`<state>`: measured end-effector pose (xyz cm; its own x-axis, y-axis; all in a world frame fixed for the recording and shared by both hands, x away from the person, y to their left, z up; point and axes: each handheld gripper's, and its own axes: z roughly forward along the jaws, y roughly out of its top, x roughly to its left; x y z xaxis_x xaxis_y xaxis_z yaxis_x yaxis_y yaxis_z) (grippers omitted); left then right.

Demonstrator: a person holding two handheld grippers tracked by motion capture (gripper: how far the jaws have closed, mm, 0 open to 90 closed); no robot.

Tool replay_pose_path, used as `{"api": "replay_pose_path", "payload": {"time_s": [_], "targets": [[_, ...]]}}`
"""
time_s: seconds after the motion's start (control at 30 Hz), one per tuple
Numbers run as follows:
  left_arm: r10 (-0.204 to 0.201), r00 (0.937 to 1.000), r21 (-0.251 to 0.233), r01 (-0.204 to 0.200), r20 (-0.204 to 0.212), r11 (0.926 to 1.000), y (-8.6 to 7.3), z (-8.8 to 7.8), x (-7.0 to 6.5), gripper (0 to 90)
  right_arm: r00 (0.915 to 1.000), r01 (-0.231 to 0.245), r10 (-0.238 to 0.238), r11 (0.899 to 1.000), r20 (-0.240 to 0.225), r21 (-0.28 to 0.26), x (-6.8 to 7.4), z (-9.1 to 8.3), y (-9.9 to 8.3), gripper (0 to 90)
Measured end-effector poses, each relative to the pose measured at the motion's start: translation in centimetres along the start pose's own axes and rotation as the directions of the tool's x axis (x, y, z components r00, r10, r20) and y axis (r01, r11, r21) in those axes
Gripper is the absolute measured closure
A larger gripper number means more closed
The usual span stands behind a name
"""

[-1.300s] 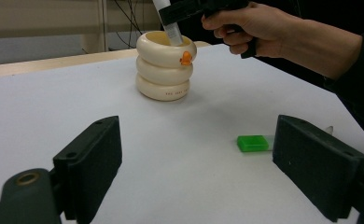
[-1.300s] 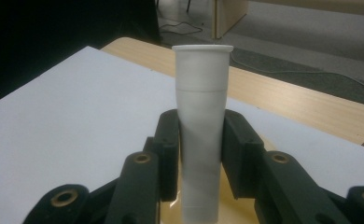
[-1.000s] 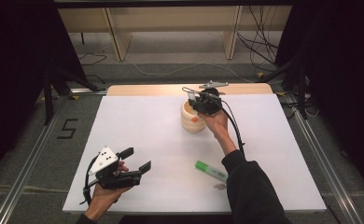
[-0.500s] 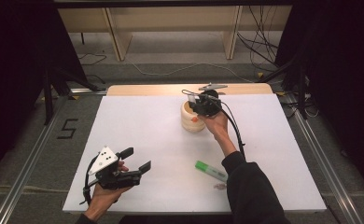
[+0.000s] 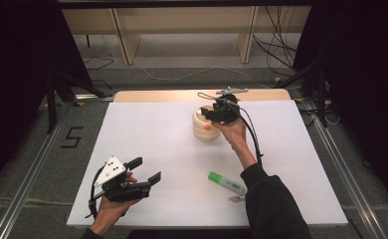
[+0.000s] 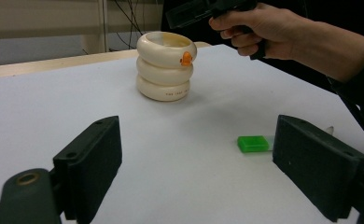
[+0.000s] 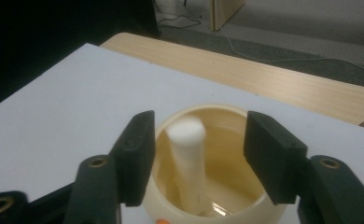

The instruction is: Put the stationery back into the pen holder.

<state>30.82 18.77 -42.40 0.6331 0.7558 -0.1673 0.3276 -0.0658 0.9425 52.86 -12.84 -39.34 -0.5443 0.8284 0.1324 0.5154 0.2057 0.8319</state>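
- While the table [image 5: 147, 149] is the biggest thing: white sheet, nothing legible on it.
- Ribbed cream cup [image 5: 205, 125], far centre: white stick [image 7: 188, 163] stands inside, looks dropped in; small print on bottom ring unreadable.
- Right gripper [image 7: 196, 154] over the cup, jaws just opened, not touching the stick.
- Left gripper [image 5: 145, 170] open, idle near front edge.
- Green marker [image 5: 226, 182] on table, prob next.

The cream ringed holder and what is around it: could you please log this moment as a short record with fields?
holder: cream ringed holder upright on the white table
contents: white stick standing inside it
right gripper: right gripper over the holder's mouth, jaws just opened, pads clear of the stick
left gripper: left gripper open, nothing between the jaws
also on table: green marker lying near the right forearm
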Motion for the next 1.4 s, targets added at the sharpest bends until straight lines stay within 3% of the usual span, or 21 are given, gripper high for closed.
{"api": "replay_pose_path", "payload": {"time_s": [0.2,0.43,0.67,0.77,1.03,1.17,1.4], "targets": [[0.001,1.0,0.001,-0.001,0.0,1.0,0.0,0.0,0.0,15.3,0.9999,0.006,-0.006,1.0,-0.014,-0.002,0.2,-1.2,0.2,37.0],[0.002,1.0,0.001,-0.002,-0.002,1.0,0.0,0.0,0.0,15.3,0.9956,0.062,-0.063,0.998,-0.069,-0.023,0.8,-4.0,-0.2,32.4],[0.002,1.0,0.0,-0.002,-0.003,1.0,0.0,0.0,0.0,15.3,0.9841,0.132,-0.132,0.991,-0.12,-0.002,1.7,-7.3,-1.2,28.3],[0.003,1.0,0.003,-0.003,-0.003,1.0,0.0,0.0,0.0,15.3,0.9811,0.144,-0.14,0.989,-0.134,0.02,1.9,-8.2,-1.9,27.2],[0.004,1.0,0.001,-0.004,-0.001,1.0,0.0,0.0,-0.1,15.3,0.977,0.165,-0.156,0.985,-0.145,0.053,2.1,-8.6,-2.7,27.2],[0.004,1.0,0.001,-0.004,-0.001,1.0,0.0,-0.1,0.0,15.3,0.9723,0.192,-0.175,0.976,-0.155,0.099,2.4,-8.5,-3.5,27.2],[0.004,1.0,0.002,-0.004,0.001,1.0,0.0,0.0,0.0,15.3,0.9699,0.201,-0.179,0.971,-0.165,0.129,2.3,-8.5,-4.1,27.2]]}}
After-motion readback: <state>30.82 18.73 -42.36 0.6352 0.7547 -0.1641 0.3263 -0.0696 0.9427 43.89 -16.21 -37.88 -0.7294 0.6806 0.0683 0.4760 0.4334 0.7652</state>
